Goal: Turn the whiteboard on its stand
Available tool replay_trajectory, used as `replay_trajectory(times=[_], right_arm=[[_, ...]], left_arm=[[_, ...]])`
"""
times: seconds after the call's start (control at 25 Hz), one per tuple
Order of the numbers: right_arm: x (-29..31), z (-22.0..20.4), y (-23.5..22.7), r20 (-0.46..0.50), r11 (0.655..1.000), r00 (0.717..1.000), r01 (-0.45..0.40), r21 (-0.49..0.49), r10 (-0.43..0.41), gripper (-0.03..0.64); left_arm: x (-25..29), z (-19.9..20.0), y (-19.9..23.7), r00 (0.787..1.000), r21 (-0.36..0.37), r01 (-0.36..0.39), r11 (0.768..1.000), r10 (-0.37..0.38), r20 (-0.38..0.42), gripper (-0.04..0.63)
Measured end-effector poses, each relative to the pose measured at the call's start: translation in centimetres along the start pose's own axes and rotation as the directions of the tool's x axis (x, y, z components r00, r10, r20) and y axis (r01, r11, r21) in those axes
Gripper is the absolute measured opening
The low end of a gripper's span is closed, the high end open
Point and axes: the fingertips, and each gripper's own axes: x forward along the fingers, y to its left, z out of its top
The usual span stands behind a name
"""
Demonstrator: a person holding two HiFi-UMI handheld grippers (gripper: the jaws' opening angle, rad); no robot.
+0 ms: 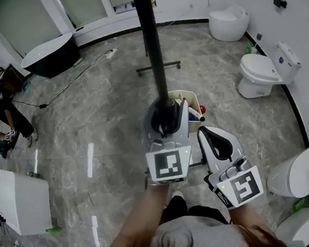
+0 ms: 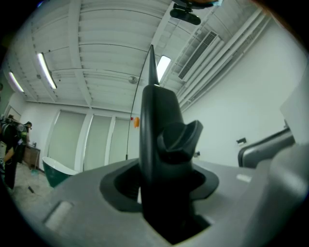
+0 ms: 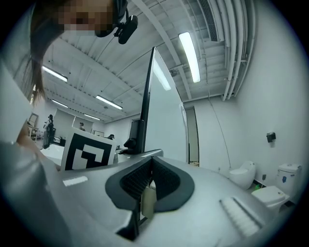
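From the head view the whiteboard (image 1: 152,38) shows edge-on as a long dark bar that runs from the top of the frame down toward me. My left gripper (image 1: 167,119) is shut on its near end. In the left gripper view the board's black frame (image 2: 154,125), with a clamp-like fitting on it, fills the gap between the jaws of the left gripper (image 2: 164,183). My right gripper (image 1: 205,133) hangs just to the right of it, shut and empty. The right gripper view shows the right gripper (image 3: 148,178) with pads together and the whiteboard (image 3: 166,120) standing ahead to the left.
The stand's foot bar (image 1: 159,66) lies on the grey marble floor beyond the board. A tray of small items (image 1: 191,105) sits under the board. Toilets (image 1: 263,71) line the right wall, a black tub (image 1: 52,56) is at upper left, a white box (image 1: 19,199) at lower left.
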Motion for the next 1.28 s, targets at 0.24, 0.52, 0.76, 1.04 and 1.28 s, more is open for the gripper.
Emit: replay_trajectory(times=[0.24,0.52,0.76,1.04,1.28], right_arm=[[-3.1,-0.3,1.6,-0.019,0.999,0.999,-0.03,0.021,0.031,0.006],[-7.2,-0.7,3.0,-0.022,0.996,0.998,-0.065,0.054,0.067,0.006],[-10.0,-0.5,4.3,-0.014,0.991,0.993,-0.116,0.065,0.117,0.006],[-12.8,-0.9,5.5,-0.018,0.989,0.991,-0.129,0.067,0.131,0.005],[-14.4,0.5,7.4,0.005,0.991,0.992,-0.124,0.047,0.124,0.006]], left_arm=[[-3.1,0.9,-1.0,1.0,-0.008,-0.013,1.0,0.013,-0.003,0.21],[-7.0,1.8,-3.5,1.0,-0.002,-0.021,1.0,0.021,0.002,0.21],[-9.9,2.8,-5.3,1.0,0.012,-0.027,1.0,0.027,0.007,0.207],[-13.3,3.7,-7.1,0.999,0.026,-0.039,0.999,0.039,0.019,0.202],[-16.3,4.2,-7.9,0.999,0.015,-0.036,0.999,0.036,0.015,0.202]])
